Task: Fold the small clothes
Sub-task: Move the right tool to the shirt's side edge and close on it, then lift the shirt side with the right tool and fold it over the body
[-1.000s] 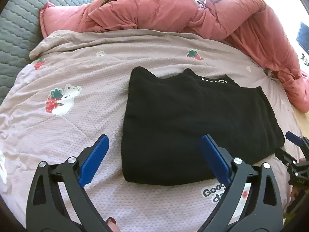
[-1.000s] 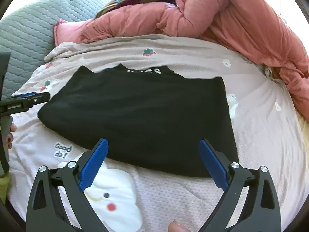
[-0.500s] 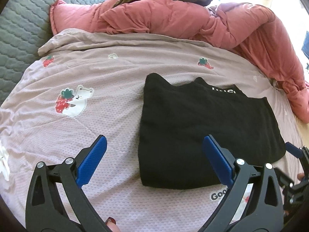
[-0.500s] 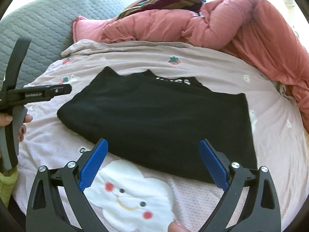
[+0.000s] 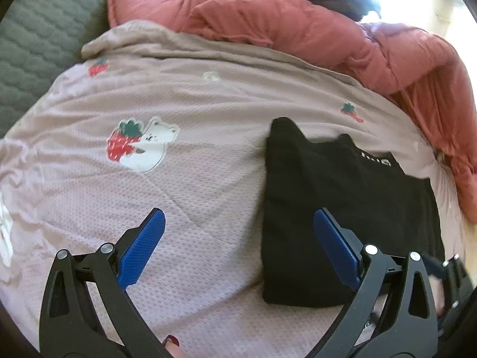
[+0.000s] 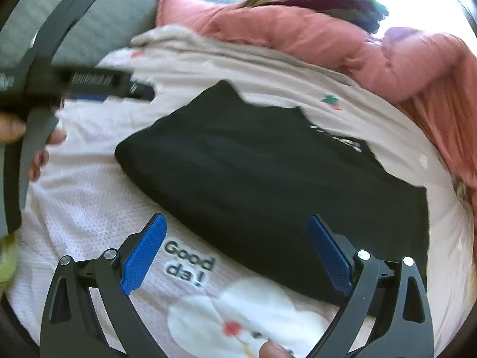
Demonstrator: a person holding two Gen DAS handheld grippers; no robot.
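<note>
— Black knit, folded flat: the black garment (image 6: 268,185) lies on the pink bedspread (image 5: 184,197), ahead of the right gripper (image 6: 235,250) and ahead-right of the left gripper (image 5: 238,247).

— How do the jaws stand?

— Both wide apart, blue pads bare. The left gripper holds nothing; its right finger overlaps the garment's left part in the left wrist view, though I cannot tell if it touches. The right gripper holds nothing either, hovering just short of the near edge.

— Which way does the garment run?

— From the right gripper, its long axis goes from far left down to near right. The neckline with white lettering (image 6: 337,137) sits on the far side, away from both grippers.

— Edges?

— A rounded fold faces left; the near edge is straight, running just beyond the "Good da!" print (image 6: 187,265) and the white cloud patch (image 6: 247,319).

— Room around it?

— Open bedspread left of the left gripper, carrying a strawberry-and-bear patch (image 5: 140,146). Beyond and to the right, the red comforter (image 5: 313,32) is heaped, near the garment's far right corner. Grey quilted headboard (image 5: 38,38) at far left.
</note>
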